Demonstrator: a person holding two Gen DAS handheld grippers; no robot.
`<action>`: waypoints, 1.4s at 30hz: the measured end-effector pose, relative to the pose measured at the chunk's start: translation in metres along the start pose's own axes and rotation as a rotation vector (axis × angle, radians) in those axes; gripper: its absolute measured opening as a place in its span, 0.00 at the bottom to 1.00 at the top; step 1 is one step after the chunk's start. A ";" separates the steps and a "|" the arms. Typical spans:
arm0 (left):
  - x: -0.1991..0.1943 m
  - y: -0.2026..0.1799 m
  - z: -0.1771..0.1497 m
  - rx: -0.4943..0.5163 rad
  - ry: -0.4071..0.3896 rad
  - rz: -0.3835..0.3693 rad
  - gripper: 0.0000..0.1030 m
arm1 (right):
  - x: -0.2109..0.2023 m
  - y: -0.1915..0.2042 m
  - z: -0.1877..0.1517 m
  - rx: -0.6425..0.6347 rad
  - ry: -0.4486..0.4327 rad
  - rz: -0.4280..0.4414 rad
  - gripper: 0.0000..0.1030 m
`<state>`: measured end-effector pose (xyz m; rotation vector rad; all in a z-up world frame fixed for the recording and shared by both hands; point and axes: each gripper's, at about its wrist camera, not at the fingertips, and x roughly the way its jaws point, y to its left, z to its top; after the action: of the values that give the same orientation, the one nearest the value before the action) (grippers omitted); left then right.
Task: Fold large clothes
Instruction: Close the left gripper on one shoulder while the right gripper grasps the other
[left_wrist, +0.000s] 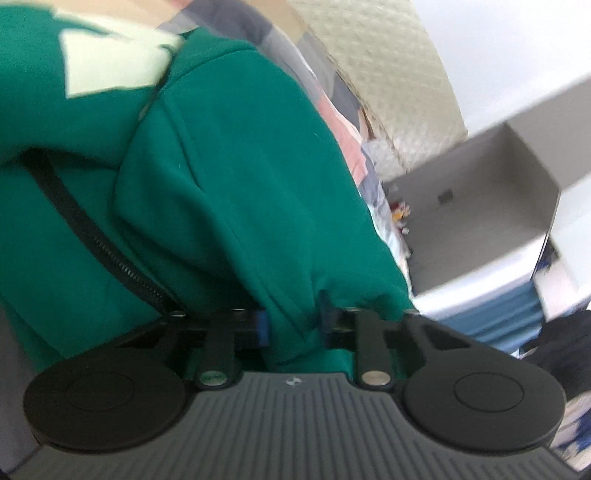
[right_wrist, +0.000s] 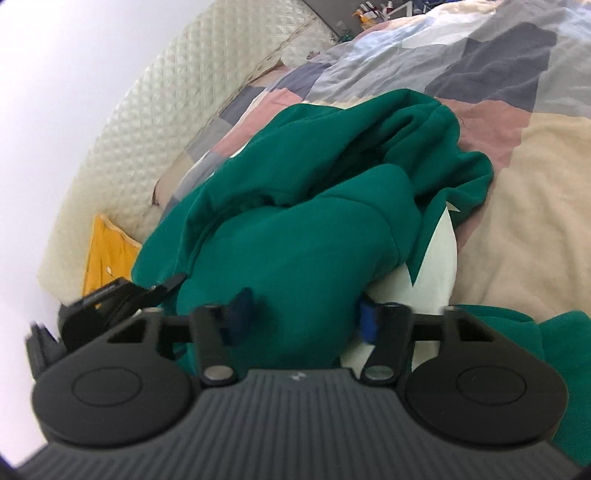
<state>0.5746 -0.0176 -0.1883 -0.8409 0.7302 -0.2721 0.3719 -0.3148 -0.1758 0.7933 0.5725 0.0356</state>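
Observation:
A large green zip-up garment (right_wrist: 295, 240) lies bunched on a patchwork quilt (right_wrist: 517, 166), a pale print (right_wrist: 439, 254) showing on its right side. My right gripper (right_wrist: 303, 314) is shut on a thick bundle of the green cloth, with both blue pads pressed into it. In the left wrist view the same green garment (left_wrist: 240, 166) fills the frame, its black zipper (left_wrist: 92, 236) running down the left. My left gripper (left_wrist: 293, 321) is shut on a narrow fold of that cloth. In the right wrist view, the left gripper's black body (right_wrist: 110, 295) shows at the garment's left edge.
A cream quilted headboard (right_wrist: 129, 129) runs along the bed's left side under a white wall. A yellow item (right_wrist: 107, 251) lies beside the garment at the headboard. An open grey box (left_wrist: 480, 199) stands beyond the bed, with dark items below it.

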 end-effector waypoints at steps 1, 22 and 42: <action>-0.002 -0.004 0.001 0.018 -0.004 0.004 0.19 | 0.001 0.001 -0.002 -0.014 0.009 -0.001 0.33; -0.225 -0.037 0.008 0.114 -0.213 -0.008 0.12 | -0.055 0.069 -0.060 -0.314 0.033 0.305 0.09; -0.455 0.045 -0.090 0.068 -0.370 0.042 0.12 | -0.163 0.126 -0.172 -0.645 0.367 0.665 0.11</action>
<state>0.1795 0.1835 -0.0450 -0.7825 0.3902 -0.0980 0.1706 -0.1503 -0.1092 0.3095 0.5709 0.9481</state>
